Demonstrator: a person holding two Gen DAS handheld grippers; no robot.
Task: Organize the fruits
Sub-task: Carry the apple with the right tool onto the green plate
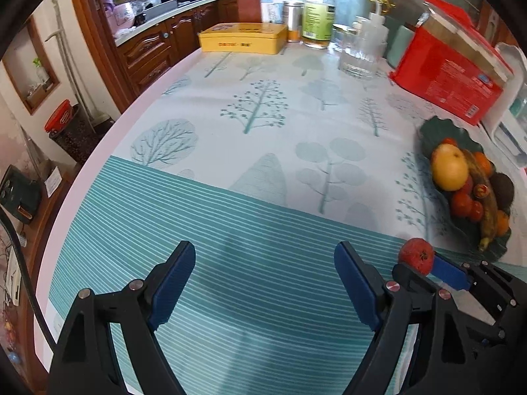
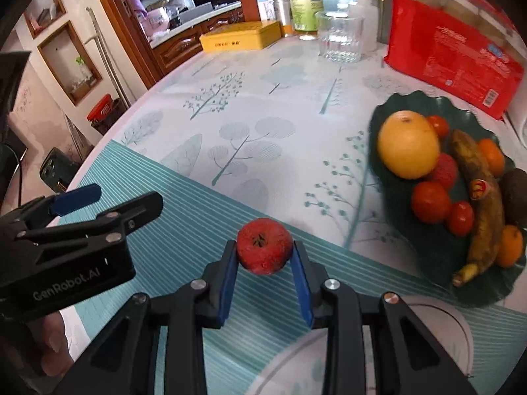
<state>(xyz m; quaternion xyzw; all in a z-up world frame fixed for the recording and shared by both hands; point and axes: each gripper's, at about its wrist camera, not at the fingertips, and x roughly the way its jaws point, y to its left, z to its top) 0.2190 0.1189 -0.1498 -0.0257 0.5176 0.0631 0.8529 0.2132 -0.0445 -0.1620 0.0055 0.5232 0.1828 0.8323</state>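
A small red fruit with a dark, star-shaped calyx is clamped between the blue pads of the right gripper, one pad pressed against each side of it, and it is held just above the striped teal part of the tablecloth. Ahead of this gripper and to its right, a dark green, wavy-edged plate is seen on the tree-printed part of the cloth, well apart from the held fruit; a large yellow citrus fruit, a brown-spotted banana, several red tomatoes, small oranges and a dark avocado are piled on it. The left gripper is held with its jaws wide apart and nothing between them, over the same striped cloth; from the right wrist view it is seen close beside the right gripper, on its left. Farther ahead of both tools, at the back of the table, a yellow tin, a glass bottle with a green label, a clear ribbed glass and a red package are lined up. A white, round object is partly visible beneath the right gripper
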